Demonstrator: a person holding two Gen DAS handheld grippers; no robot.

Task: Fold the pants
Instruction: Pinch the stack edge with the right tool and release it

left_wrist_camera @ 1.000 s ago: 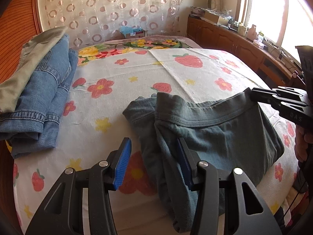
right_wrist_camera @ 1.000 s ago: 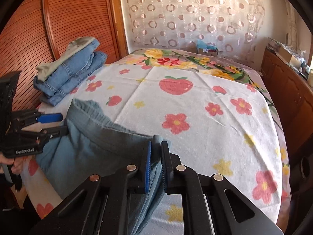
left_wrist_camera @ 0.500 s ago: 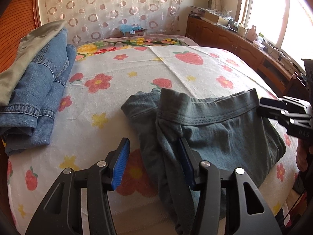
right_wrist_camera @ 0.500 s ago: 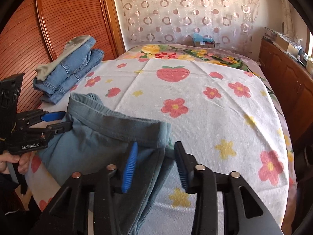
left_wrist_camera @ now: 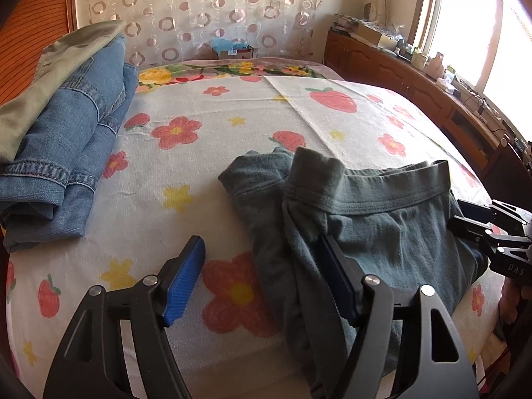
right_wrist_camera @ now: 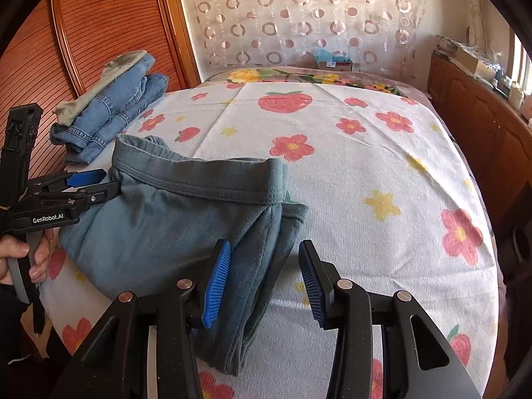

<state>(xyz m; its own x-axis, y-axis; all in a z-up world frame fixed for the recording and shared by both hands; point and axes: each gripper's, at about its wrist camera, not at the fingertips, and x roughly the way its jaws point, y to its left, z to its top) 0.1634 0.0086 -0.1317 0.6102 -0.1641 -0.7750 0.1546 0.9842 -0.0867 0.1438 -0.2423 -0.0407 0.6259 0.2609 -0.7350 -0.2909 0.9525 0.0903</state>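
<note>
Grey-green pants [left_wrist_camera: 375, 229] lie folded on the flowered bed sheet [left_wrist_camera: 232, 153], waistband toward the far side. They also show in the right wrist view [right_wrist_camera: 173, 226]. My left gripper [left_wrist_camera: 262, 276] is open at the pants' left edge, its right finger against the cloth. It shows from the side in the right wrist view [right_wrist_camera: 99, 183]. My right gripper [right_wrist_camera: 266, 282] is open over the pants' right edge, holding nothing. It shows at the right in the left wrist view [left_wrist_camera: 478, 219].
A stack of folded blue jeans [left_wrist_camera: 69, 153] with an olive garment [left_wrist_camera: 50, 79] on top lies at the bed's left, beside a wooden wardrobe [right_wrist_camera: 99, 33]. A wooden cabinet [left_wrist_camera: 415, 86] with clutter runs under the window at right.
My right gripper let go of the pants' waistband corner, opened wide and drew back. The pants settled flat on the bed. My left gripper stayed open and shifted slightly.
</note>
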